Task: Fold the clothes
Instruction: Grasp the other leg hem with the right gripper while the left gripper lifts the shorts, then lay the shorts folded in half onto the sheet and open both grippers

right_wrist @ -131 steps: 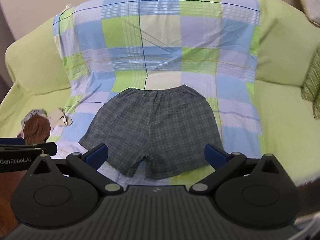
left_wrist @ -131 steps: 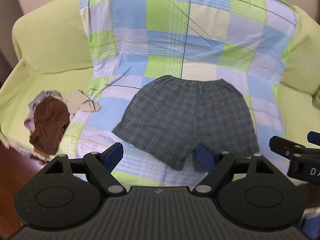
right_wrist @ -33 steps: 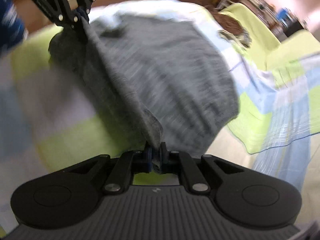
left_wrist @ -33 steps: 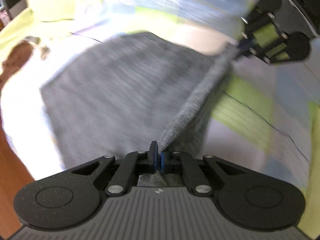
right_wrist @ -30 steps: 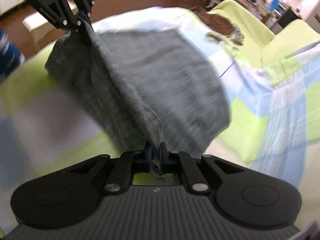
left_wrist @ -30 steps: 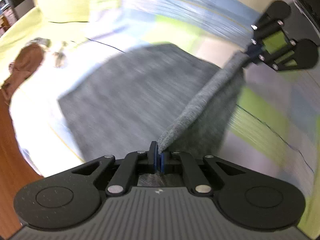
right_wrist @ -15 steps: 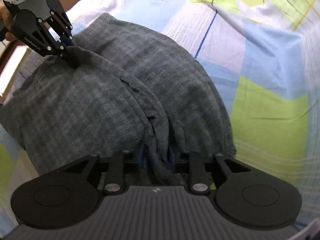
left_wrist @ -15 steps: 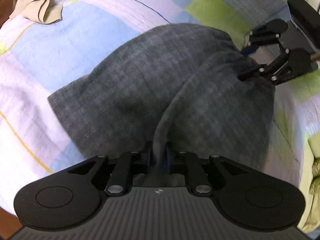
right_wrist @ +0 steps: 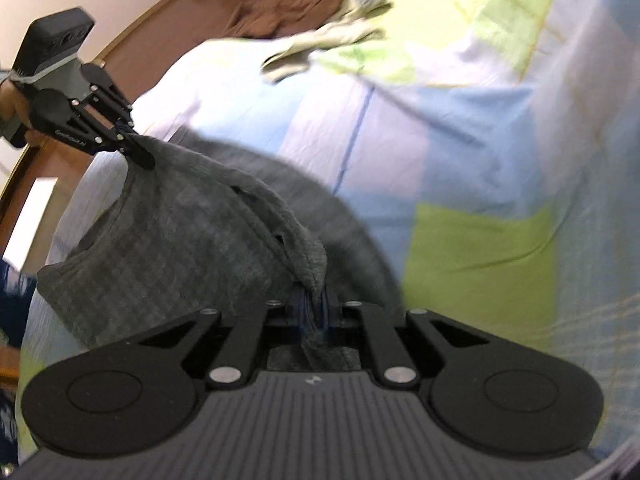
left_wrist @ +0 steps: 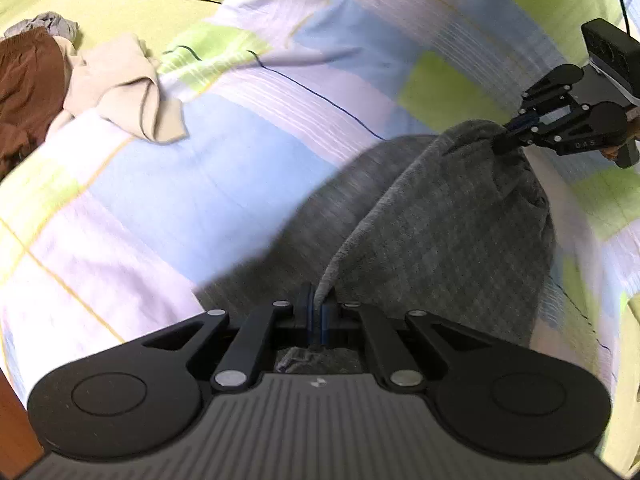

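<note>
From my left camera, the left tongs (left_wrist: 316, 316) are clenched on a fold of the grey checked shorts (left_wrist: 440, 240), the cloth pinched between the blue pads and bunching behind them, where it hides part of the linkage. The right tongs (left_wrist: 505, 138) show at about two o'clock, clamped on another corner of the same shorts; the hand carrying them is cut off by the frame edge. A raised marking on that tool's side is too small for me to read.

From my right camera, the right tongs (right_wrist: 314, 314) grip a twisted ridge of the shorts (right_wrist: 168, 248), and the left tongs (right_wrist: 138, 154) at ten o'clock hold the far corner. The side of that tool carries small print that seems to read "GenRobot.AI".

The shorts hang between both tools, sagging onto the patchwork sheet (left_wrist: 200, 184) covering the sofa. The lower layer is blurred, so I cannot make out its edges. At ten o'clock in the left view lie a beige garment (left_wrist: 124, 88) and a brown one (left_wrist: 28, 80), the latter cropped.
</note>
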A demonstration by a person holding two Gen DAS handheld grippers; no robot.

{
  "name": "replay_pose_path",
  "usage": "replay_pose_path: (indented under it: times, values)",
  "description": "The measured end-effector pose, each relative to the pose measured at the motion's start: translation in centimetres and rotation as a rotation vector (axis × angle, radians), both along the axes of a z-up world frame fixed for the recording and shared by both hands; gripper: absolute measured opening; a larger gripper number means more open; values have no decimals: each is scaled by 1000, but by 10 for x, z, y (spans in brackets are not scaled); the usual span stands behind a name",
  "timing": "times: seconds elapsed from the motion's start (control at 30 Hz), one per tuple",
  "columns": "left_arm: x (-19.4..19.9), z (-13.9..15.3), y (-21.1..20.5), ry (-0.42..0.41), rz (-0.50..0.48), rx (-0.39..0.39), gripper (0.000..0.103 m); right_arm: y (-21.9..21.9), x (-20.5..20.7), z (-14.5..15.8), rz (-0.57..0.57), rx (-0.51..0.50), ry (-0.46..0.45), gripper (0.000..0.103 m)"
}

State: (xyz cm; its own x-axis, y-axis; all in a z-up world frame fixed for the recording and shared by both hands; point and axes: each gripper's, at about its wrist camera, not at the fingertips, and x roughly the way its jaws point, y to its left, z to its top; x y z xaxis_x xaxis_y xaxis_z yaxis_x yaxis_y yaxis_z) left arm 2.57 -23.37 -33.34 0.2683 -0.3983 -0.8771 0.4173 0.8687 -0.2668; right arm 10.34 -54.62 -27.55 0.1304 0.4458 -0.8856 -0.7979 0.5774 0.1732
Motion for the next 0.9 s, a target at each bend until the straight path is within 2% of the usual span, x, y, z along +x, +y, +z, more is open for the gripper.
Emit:
replay_pose_path:
  times: [0.2,0.27,0.3,0.37,0.4,0.43,0.47,0.5,0.53,0.6,0.67,0.7,0.77,0.8,0.83,0.9]
  values:
    - [12,-15,-2,2,-24,35,0,11,15,-16,-37,-5,-24,7]
    - [18,-27,-3,28,-15,48,4,14,19,-22,-44,-22,-18,7]
    - [19,-31,-2,37,-10,57,12,15,21,-27,-49,-37,-13,8]
    - [24,-35,6,61,11,53,15,18,25,-36,-98,-116,-41,34]
    - [26,-35,11,67,23,48,16,19,27,-41,-125,-158,-57,56]
    - [27,-33,13,64,30,47,19,18,27,-42,-145,-176,-77,63]
    - [27,-29,16,46,36,79,19,15,25,-39,-176,-184,-110,65]
    - [27,-25,22,26,41,120,24,10,22,-32,-239,-188,-139,68]
    - [26,-22,28,27,45,130,24,6,19,-28,-279,-185,-156,69]
    - [23,-14,40,40,55,125,24,-8,2,-10,-429,-175,-219,70]
    - [20,-8,42,43,35,110,24,-20,-11,0,-539,-156,-234,71]
    - [17,-4,39,38,9,102,23,-27,-19,2,-586,-113,-221,69]
    - [12,-1,23,20,-79,69,24,-36,-35,1,-652,-39,-173,56]
    - [12,-4,16,23,-102,63,24,-38,-42,-5,-669,-19,-138,36]
    - [11,-7,10,29,-122,64,24,-35,-45,-16,-671,-46,-116,18]
    - [8,-17,0,50,-155,90,24,-32,-42,-32,-678,-113,-114,16]
